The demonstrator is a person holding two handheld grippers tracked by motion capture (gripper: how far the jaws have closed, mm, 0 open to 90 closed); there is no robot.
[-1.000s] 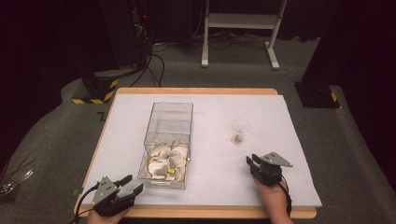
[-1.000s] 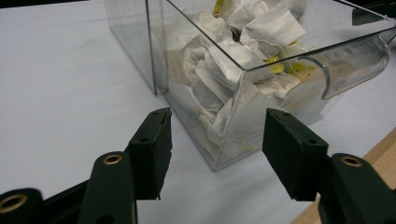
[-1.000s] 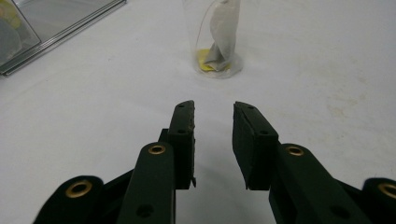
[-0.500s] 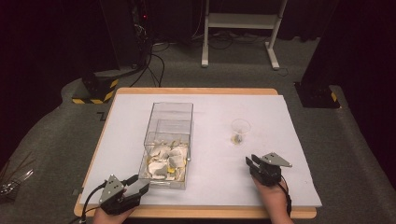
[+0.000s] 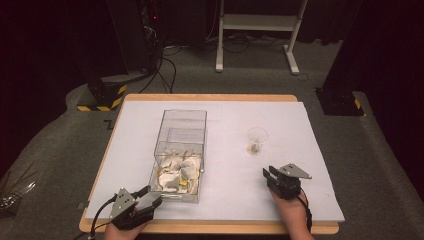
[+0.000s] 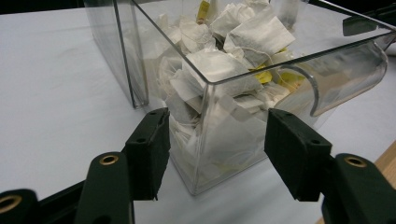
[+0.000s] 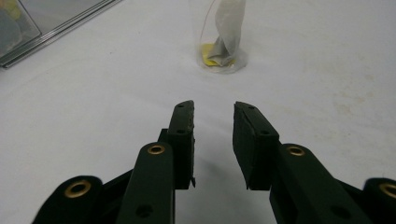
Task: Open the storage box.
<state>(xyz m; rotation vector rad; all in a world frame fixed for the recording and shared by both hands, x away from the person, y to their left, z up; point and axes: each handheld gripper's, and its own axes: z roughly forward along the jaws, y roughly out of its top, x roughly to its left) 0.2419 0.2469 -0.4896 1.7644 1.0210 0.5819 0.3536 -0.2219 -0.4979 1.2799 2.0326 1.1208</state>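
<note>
A clear plastic box (image 5: 183,124) stands left of the table's middle, its near half heaped with white tea bags (image 5: 176,171). My left gripper (image 5: 151,198) sits at the box's near left corner. In the left gripper view that corner (image 6: 201,140) stands between the jaws of the left gripper (image 6: 217,135), which have just been opening; the pads do not press on it. A small clear cup (image 5: 257,140) with one tea bag (image 7: 229,28) stands to the right. My right gripper (image 5: 270,175) rests near the front edge, short of the cup (image 7: 219,51), and in its own view the right gripper (image 7: 214,109) is open with nothing between its fingers.
A white sheet (image 5: 300,165) covers the wooden table (image 5: 210,97). On the floor behind it are black stands with striped bases (image 5: 102,97), a white frame (image 5: 260,22) and cables (image 5: 167,65). Shiny strips (image 5: 12,192) lie on the floor at the far left.
My left gripper has shifted slightly right toward the box's near corner. The right gripper, the box and the cup have stayed in place.
</note>
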